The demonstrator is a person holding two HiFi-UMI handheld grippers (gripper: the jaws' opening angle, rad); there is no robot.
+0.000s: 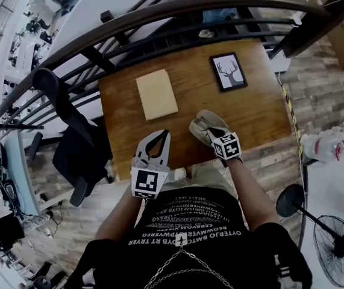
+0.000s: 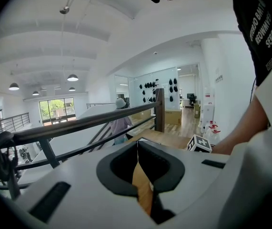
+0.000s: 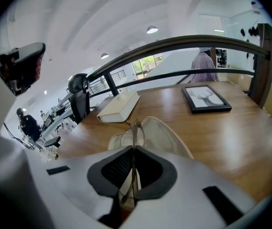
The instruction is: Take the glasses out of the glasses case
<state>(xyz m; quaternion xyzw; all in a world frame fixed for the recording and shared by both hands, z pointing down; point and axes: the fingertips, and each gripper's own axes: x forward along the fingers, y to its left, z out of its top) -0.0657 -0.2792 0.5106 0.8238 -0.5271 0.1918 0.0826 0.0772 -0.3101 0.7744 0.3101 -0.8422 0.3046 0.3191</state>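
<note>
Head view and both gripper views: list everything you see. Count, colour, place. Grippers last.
table: 1, brown wood, beside the railing
book: 1, cream, closed, far left part of the table
framed deer picture: 1, black frame, far right part of the table
glasses case: 1, beige, open, near edge of the table
glasses: 1, thin dark frame, at the case
railing: 1, dark, curving past the table
chair: 1, black, left of the table
fan: 1, black, floor, lower right
bottles: white, right edge, count unclear
left gripper: white, jaws together, empty
right gripper: white, shut on the glasses
</note>
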